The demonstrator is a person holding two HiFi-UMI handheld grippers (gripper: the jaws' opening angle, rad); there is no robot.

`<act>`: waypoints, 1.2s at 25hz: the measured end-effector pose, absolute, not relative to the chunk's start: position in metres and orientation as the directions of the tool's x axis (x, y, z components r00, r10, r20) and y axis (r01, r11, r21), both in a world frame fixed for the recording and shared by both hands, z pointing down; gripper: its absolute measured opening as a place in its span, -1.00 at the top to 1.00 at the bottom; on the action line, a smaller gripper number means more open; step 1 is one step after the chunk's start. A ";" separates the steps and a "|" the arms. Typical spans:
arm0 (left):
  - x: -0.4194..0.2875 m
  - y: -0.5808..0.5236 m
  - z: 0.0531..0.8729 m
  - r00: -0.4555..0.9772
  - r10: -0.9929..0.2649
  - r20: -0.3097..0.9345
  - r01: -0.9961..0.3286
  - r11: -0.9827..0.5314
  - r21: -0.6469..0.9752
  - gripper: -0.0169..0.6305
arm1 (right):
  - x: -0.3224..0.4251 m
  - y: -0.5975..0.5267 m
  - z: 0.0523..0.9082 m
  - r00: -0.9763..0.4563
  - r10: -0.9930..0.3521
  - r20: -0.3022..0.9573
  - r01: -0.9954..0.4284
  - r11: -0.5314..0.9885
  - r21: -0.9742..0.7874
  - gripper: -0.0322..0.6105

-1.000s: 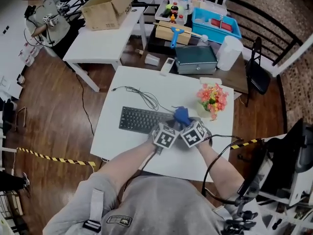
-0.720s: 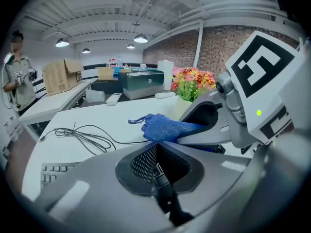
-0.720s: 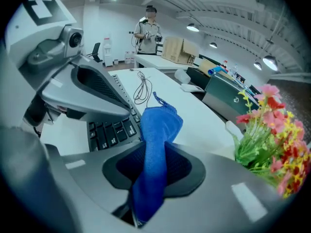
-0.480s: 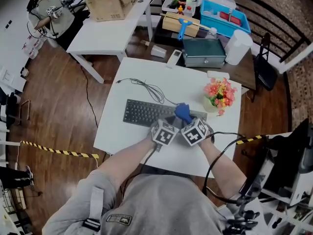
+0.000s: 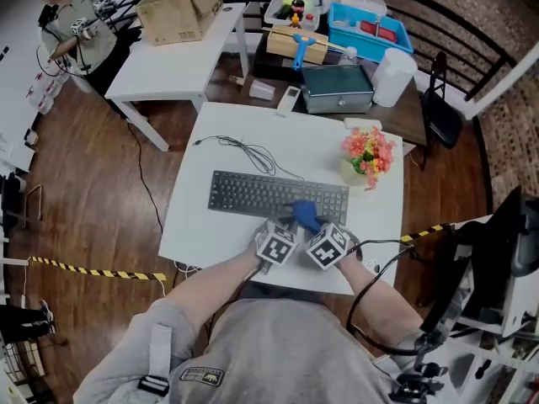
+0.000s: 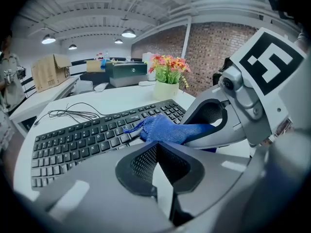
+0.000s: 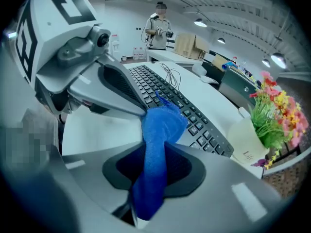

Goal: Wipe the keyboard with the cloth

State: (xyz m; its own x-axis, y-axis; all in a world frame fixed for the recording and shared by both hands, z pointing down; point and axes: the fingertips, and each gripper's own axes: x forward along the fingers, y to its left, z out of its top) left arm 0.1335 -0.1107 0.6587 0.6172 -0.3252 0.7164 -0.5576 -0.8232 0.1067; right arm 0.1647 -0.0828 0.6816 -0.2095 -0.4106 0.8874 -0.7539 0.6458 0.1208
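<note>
Dark wood-plank flooring (image 5: 84,183) surrounds a square white table (image 5: 370,225) with a smooth matte top. A flat, black, rectangular keyboard (image 5: 253,194) lies across the table's middle. Its thin black cable (image 5: 244,151) loops loosely toward 11 o'clock. At 2 o'clock from the keyboard stands a pale pot of pink and orange flowers (image 5: 366,154).

The cloth (image 7: 160,125) is a soft, bright blue knit, twisted into a narrow strip. The right gripper (image 7: 156,154) is clenched on it, the strip pinched between the black, finely ribbed pads. Its bunched free end rests on the keys at the keyboard's 5 o'clock corner.

The left gripper (image 6: 155,147), a smooth grey plastic shell, sits just beside it at 9 o'clock. Its mesh-textured pads are pressed together at the tips with nothing between them, pointing at the keyboard's near edge.
</note>
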 end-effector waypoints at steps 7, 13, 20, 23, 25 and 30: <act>0.123 -0.145 0.644 0.625 -0.392 0.675 -0.604 -0.791 0.100 0.97 | 0.154 -0.137 0.662 -0.229 -0.463 0.856 -0.733 0.661 0.161 0.56; 0.098 -0.196 0.635 0.593 -0.448 0.669 -0.663 -0.744 0.089 0.97 | 0.130 -0.196 0.652 -0.246 -0.478 0.843 -0.681 0.704 0.200 0.55; 0.079 -0.223 0.635 0.563 -0.452 0.692 -0.698 -0.709 0.104 0.97 | 0.116 -0.214 0.663 -0.249 -0.449 0.858 -0.637 0.743 0.204 0.55; 0.076 -0.215 0.642 0.566 -0.441 0.697 -0.688 -0.718 0.104 0.97 | 0.112 -0.206 0.665 -0.259 -0.444 0.858 -0.639 0.745 0.192 0.55; 0.075 -0.204 0.648 0.566 -0.431 0.703 -0.679 -0.727 0.101 0.97 | 0.111 -0.194 0.667 -0.266 -0.435 0.860 -0.638 0.748 0.181 0.55; 0.071 -0.169 0.655 0.572 -0.387 0.723 -0.644 -0.758 0.103 0.97 | 0.101 -0.151 0.672 -0.283 -0.398 0.873 -0.614 0.774 0.153 0.55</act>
State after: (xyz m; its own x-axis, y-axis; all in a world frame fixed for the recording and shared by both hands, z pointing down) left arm 0.0709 -0.1688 0.6552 0.5718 -0.3873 0.7233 -0.6437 -0.7583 0.1028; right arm 0.1011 -0.1513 0.6724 -0.2830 -0.3975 0.8729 -0.6144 0.7739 0.1533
